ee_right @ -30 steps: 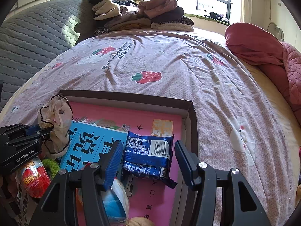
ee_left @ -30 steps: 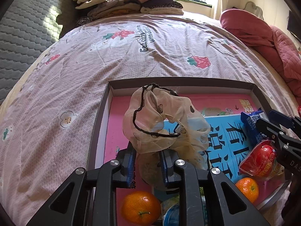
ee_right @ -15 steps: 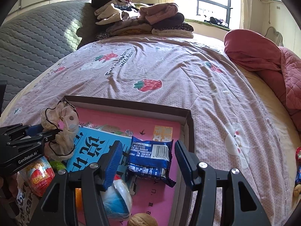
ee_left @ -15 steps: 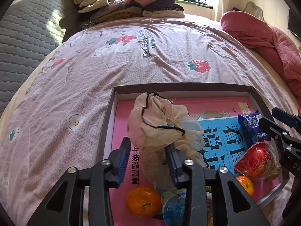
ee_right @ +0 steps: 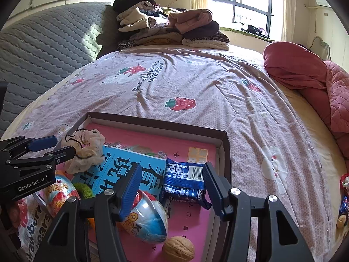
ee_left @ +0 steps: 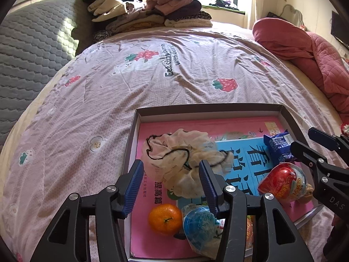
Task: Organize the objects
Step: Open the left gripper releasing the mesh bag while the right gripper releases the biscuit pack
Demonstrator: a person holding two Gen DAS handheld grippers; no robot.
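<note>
A beige scrunchie with black trim (ee_left: pixel 185 159) lies on the pink and blue book in the brown cardboard box (ee_left: pixel 207 108). My left gripper (ee_left: pixel 171 170) hangs just above it, its jaws opening. The scrunchie sits between the blue pads without being pinched. My right gripper (ee_right: pixel 172 172) stands open over a blue snack packet (ee_right: pixel 185 181), which rests flat on the book with a gap on its left side. Each gripper shows in the other's view: the left gripper (ee_right: pixel 63 145) and the right gripper (ee_left: pixel 303 139).
The box (ee_right: pixel 152 123) also holds an orange (ee_left: pixel 164 219), a blue capsule egg (ee_right: pixel 146 216), a red capsule egg (ee_left: pixel 283 182) and a walnut (ee_right: pixel 178 249). Folded clothes (ee_left: pixel 148 13) are stacked at the headboard. A red quilt (ee_left: pixel 305 52) lies at the right.
My left jaws have spread and let go of the scrunchie, which has sunk from upright onto the book. Both grippers have drawn up and back a little from the box.
</note>
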